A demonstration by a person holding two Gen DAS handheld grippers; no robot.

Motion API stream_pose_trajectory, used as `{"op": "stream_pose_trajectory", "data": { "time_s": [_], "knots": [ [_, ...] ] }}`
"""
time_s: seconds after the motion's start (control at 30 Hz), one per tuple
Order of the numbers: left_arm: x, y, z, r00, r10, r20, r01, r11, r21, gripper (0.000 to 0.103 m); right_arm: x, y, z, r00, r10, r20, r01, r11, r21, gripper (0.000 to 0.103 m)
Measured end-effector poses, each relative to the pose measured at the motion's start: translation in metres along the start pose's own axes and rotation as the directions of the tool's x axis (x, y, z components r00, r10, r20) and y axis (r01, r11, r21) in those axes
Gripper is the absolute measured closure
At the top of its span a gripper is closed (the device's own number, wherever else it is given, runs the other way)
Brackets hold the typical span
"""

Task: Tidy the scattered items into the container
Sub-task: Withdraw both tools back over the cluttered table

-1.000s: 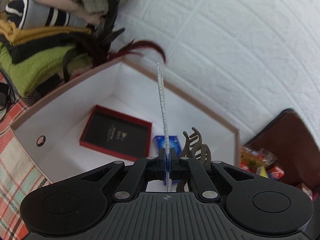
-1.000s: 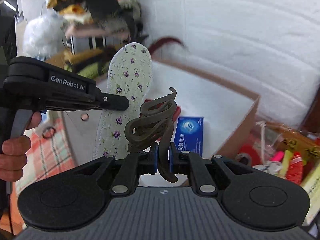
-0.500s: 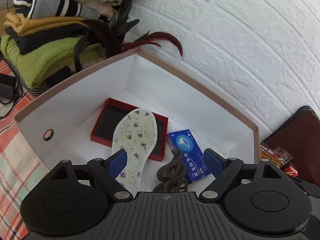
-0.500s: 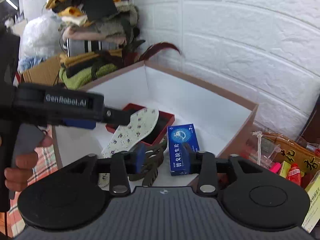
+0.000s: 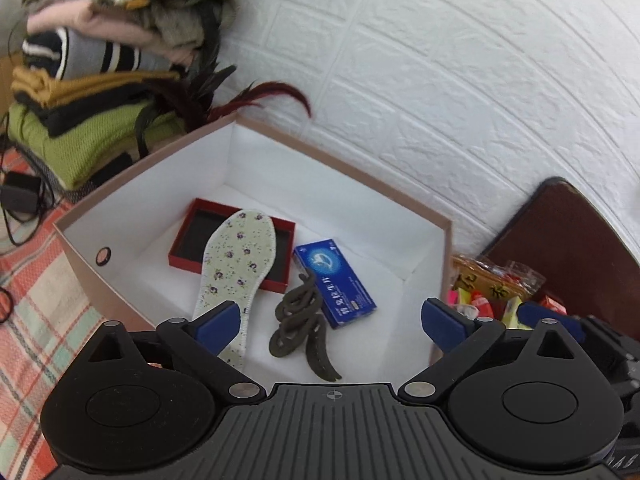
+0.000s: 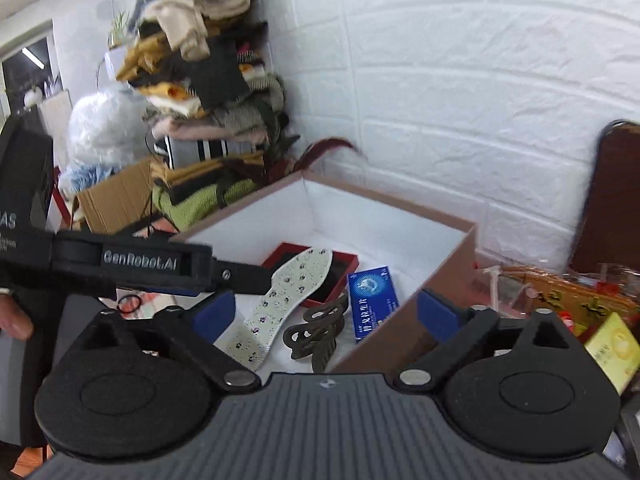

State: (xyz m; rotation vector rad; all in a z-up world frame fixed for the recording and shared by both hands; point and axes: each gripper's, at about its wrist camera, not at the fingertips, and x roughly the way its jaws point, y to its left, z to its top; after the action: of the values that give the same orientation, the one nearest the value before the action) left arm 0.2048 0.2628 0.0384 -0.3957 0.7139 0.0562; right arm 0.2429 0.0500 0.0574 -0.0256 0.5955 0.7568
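Clothes pile (image 5: 92, 80) beside box (image 5: 132, 172).

A plaid cloth (image 5: 36, 300) carries the open box (image 5: 132, 176) beside stacked clothes (image 5: 80, 120).

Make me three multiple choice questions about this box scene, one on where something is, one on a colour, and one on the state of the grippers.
1. Where does the floral insole lie?
A. partly over the red tray in the box
B. on the checked cloth
C. in the left gripper

2. What colour is the medicine carton?
A. green
B. blue
C. yellow

3. How are the left gripper and right gripper?
A. both shut
B. one holds the hair claw
C. both open, empty

Answers: A, its toe overlaps the tray; B, blue faces; C, jaws apart, the hair claw lies on the box floor.
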Motion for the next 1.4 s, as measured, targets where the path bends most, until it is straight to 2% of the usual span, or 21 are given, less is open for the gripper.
{"op": "stream_pose_trajectory", "data": {
  "time_s": [0.13,0.33,0.57,0.7,0.87,0.97,1.07,1.23,1.4],
  "knots": [
    [-0.025,-0.021,-0.016,0.999,-0.030,0.023,0.029,0.998,0.054,0.000,-0.038,-0.005,-0.009,0.999,-0.028,0.046,0.028,1.000,0.001,0.001],
    [-0.053,-0.047,-0.050,0.995,-0.093,0.041,0.090,0.993,0.079,0.000,-0.090,-0.014,-0.030,0.993,-0.068,0.100,0.065,0.997,0.036,0.001],
    [-0.061,-0.064,-0.112,0.992,-0.124,0.017,0.123,0.989,0.077,0.000,-0.142,-0.037,-0.090,0.981,-0.137,0.134,0.117,0.982,0.149,0.001],
    [-0.054,-0.067,-0.154,0.991,-0.129,-0.015,0.130,0.991,0.041,0.000,-0.161,-0.052,-0.138,0.975,-0.188,0.116,0.155,0.956,0.250,0.001],
    [-0.045,-0.071,-0.202,0.990,-0.130,-0.056,0.130,0.991,0.008,0.000,-0.167,-0.059,-0.192,0.952,-0.304,0.025,0.287,0.920,0.267,0.001],
    [-0.036,-0.077,-0.214,0.992,-0.102,-0.080,0.105,0.994,0.038,0.000,-0.166,-0.062,-0.215,0.950,-0.312,-0.021,0.306,0.915,0.264,0.001],
    [-0.028,-0.082,-0.220,0.994,-0.072,-0.087,0.078,0.994,0.072,0.000,-0.163,-0.062,-0.223,0.951,-0.306,-0.035,0.304,0.916,0.262,0.001],
    [-0.016,-0.086,-0.193,1.000,-0.006,-0.012,0.008,0.990,0.139,0.000,-0.153,-0.059,-0.210,0.953,-0.303,0.013,0.294,0.934,0.201,0.002],
    [0.008,-0.087,-0.181,1.000,0.004,-0.021,0.000,0.982,0.189,0.011,-0.125,-0.067,-0.197,0.962,-0.274,0.004,0.271,0.951,0.152,0.009]
  ]
}}
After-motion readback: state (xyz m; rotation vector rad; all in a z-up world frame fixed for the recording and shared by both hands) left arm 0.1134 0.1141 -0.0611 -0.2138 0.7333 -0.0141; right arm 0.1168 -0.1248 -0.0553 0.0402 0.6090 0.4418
